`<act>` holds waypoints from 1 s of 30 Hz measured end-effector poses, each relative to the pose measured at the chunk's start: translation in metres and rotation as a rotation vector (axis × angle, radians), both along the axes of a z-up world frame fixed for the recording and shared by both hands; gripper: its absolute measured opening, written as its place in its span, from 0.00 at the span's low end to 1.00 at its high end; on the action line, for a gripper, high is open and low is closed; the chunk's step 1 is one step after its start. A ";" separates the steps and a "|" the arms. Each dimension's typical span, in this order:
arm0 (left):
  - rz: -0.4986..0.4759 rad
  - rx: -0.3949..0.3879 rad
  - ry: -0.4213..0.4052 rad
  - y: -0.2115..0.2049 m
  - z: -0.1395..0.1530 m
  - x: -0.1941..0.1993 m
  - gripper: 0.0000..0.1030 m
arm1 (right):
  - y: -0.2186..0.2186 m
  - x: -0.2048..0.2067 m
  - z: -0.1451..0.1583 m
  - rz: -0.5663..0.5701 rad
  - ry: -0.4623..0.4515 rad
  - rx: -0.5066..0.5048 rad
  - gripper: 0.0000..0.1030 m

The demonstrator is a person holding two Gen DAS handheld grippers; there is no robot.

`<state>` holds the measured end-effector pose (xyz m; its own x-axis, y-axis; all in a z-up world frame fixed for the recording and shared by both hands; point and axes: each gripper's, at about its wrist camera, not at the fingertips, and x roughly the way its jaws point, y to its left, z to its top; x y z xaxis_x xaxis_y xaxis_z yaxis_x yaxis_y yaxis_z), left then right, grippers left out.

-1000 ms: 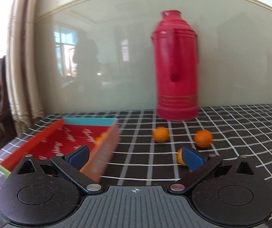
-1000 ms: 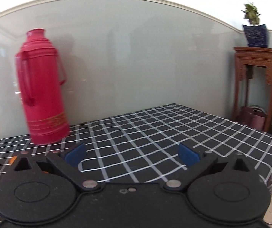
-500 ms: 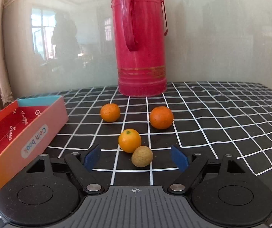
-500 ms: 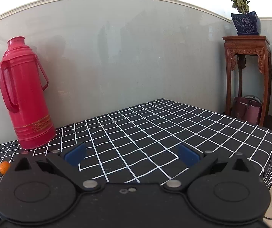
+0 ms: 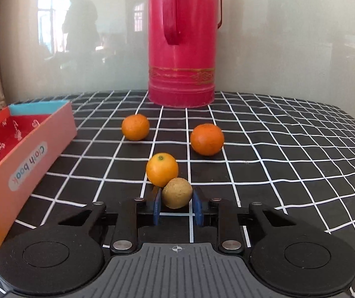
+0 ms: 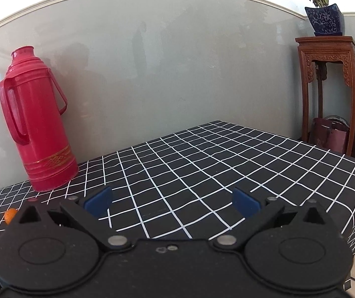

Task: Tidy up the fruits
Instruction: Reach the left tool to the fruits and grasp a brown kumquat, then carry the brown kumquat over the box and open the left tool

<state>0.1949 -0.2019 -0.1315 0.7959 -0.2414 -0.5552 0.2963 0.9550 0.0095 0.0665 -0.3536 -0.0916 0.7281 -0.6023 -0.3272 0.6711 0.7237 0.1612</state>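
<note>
The left tool, jaws having just been closing, is pinching the small brownish-yellow fruit on the tabletop; lifting carelessly risks nudging the touching orange into a roll. The right tool is hanging wide open and empty, while a red thermos is standing against the glossy grey wall and the open box is waiting well to the left.

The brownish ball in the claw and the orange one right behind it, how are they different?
The brownish fruit is dull yellow-brown, while the orange fruit is bright and shiny. The brownish fruit looks smaller than the orange fruit. The left claw has just closed on the brownish fruit; the orange fruit sits free on the checked tablecloth, just behind it. Both are round.
</note>
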 end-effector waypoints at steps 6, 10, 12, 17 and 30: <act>0.079 0.055 -0.175 0.018 0.017 -0.015 0.26 | 0.005 0.001 0.001 0.017 -0.004 -0.001 0.94; 0.204 0.084 -0.279 0.049 0.032 -0.017 0.26 | 0.012 0.005 0.002 0.043 -0.006 0.003 0.94; 0.273 0.081 -0.285 0.069 0.038 -0.012 0.26 | 0.018 0.008 0.003 0.059 -0.006 -0.001 0.94; 0.427 0.062 -0.220 0.122 0.043 0.007 0.26 | 0.036 0.019 0.003 0.109 0.000 -0.011 0.94; 0.555 0.049 -0.083 0.187 0.038 0.019 0.97 | 0.084 0.047 0.003 0.259 0.035 -0.035 0.94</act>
<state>0.2143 -0.0146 -0.0936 0.8377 0.2504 -0.4854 -0.2543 0.9653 0.0592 0.1136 -0.2697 -0.0887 0.8483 -0.4085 -0.3370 0.4673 0.8768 0.1135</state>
